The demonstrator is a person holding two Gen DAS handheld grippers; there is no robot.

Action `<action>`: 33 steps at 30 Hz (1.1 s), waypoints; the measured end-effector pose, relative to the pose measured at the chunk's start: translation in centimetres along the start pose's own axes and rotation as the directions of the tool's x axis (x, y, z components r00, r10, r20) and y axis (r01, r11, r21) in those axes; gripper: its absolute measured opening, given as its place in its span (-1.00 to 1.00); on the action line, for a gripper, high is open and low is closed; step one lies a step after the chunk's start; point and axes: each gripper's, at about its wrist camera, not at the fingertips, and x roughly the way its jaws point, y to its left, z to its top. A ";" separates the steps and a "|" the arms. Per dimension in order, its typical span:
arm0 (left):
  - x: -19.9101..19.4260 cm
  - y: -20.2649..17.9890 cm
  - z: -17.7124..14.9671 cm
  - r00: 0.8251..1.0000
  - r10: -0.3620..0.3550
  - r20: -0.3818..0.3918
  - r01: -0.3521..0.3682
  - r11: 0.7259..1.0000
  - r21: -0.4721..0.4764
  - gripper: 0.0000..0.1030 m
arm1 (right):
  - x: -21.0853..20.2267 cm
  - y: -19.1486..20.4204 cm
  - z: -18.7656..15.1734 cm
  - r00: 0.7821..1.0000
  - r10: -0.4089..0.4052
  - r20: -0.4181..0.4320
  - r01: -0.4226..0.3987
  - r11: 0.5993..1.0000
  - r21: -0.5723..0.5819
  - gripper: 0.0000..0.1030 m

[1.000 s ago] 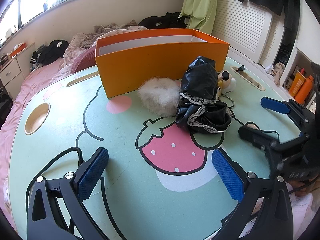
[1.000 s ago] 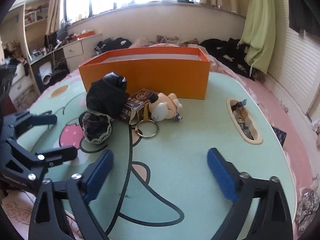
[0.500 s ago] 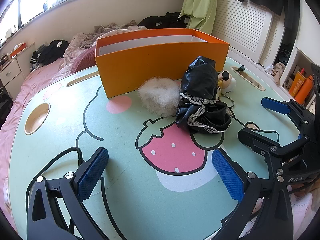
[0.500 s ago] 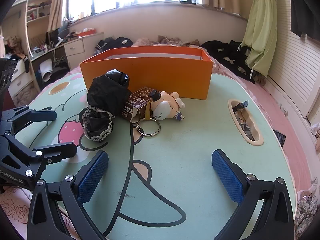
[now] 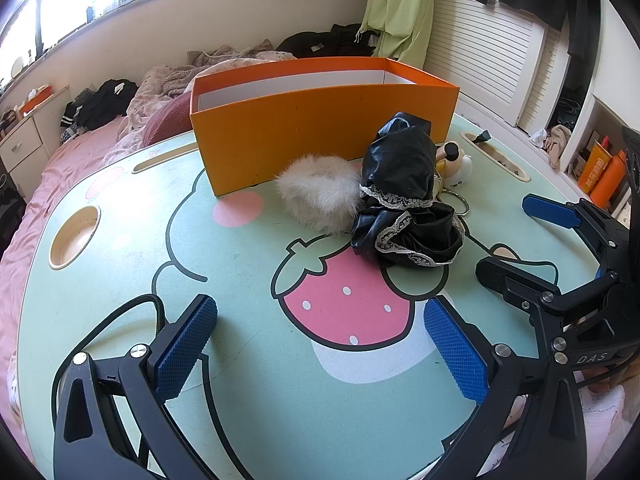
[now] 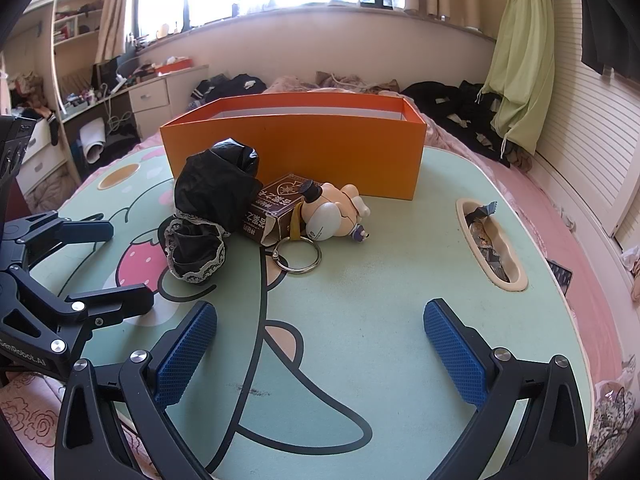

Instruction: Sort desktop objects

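Orange box (image 5: 320,128): stood open-topped at the far side of the green cartoon table (image 5: 248,380), and everything else sat on its near side.
Black lace garment (image 5: 404,200): lay heaped right in front of the box, its top leaning close to the box wall.
White fluffy ball (image 5: 318,196): sat against the box's front, touching the garment on its left in the left wrist view.
Brown carton (image 6: 276,208): lay in front of the box, wedged between the garment and the figure.
Toy figure (image 6: 334,214): lay on its side just before the box, key ring (image 6: 298,254) flat on the table below it.
Left gripper (image 5: 320,344): fingers spread wide, nothing between them, well short of the box.
Right gripper (image 6: 320,344): fingers also wide apart, holding nothing, hovering over the table nearer than the key ring.
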 end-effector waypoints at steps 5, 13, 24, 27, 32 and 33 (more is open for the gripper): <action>0.0 0.0 0.0 1.000 0.000 0.000 0.000 1.000 0.000 1.00 | 0.0 0.1 0.0 1.000 0.000 0.000 0.000 1.000 0.000 1.00; 0.1 -0.4 0.5 0.999 0.046 -0.016 -0.045 0.999 0.010 1.00 | 0.0 0.1 0.0 1.000 0.002 0.001 -0.002 1.000 0.001 1.00; -1.7 2.3 13.4 0.997 -0.060 0.039 0.062 0.998 -0.029 0.22 | 0.0 0.1 0.0 1.000 0.003 0.001 -0.003 1.000 0.001 0.99; 1.7 3.0 17.2 0.986 -0.112 -0.121 0.104 0.992 -0.069 0.18 | 0.0 0.1 0.0 1.000 0.003 0.002 -0.003 1.000 0.001 0.99; 6.6 3.2 19.6 0.943 -0.113 -0.312 0.082 0.991 -0.110 0.18 | 0.1 0.1 0.2 1.000 0.005 0.003 -0.005 1.000 0.001 0.99; 7.6 2.9 19.7 0.931 -0.103 -0.350 0.070 0.992 -0.106 0.18 | 0.1 0.1 0.3 1.000 0.006 0.003 -0.006 1.000 0.000 0.99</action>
